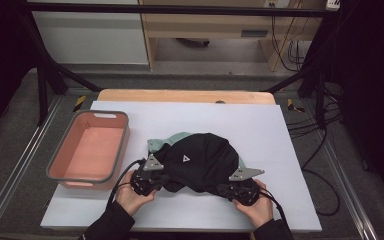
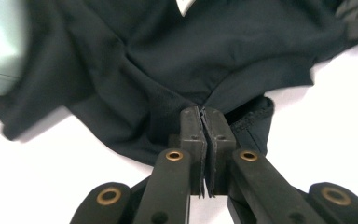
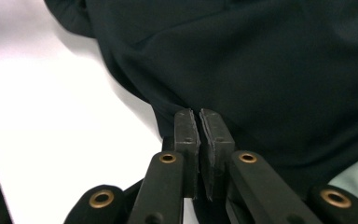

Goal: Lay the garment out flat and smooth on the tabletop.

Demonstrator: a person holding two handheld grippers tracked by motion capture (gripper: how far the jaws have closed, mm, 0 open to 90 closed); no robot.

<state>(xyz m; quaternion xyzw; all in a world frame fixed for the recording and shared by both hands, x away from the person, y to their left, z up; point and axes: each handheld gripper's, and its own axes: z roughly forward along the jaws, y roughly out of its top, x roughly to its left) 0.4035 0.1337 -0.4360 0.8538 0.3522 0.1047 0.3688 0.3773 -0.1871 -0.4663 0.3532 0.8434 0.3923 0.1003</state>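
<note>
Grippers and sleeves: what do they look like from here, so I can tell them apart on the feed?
Both are alike: the left gripper and right gripper are black, each topped by a grey three-cornered plate and trailing a black cable. Up close, flat black pads sit on arms with brass-coloured rivets. The sleeves are dark.

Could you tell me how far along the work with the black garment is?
Done: both grips look made. The left gripper and right gripper are shut on the near edge of the crumpled black fabric garment. In hand: holding that edge. Left: the garment remains bunched over a pale green cloth, and the pink rectangular plastic bin is empty.
</note>
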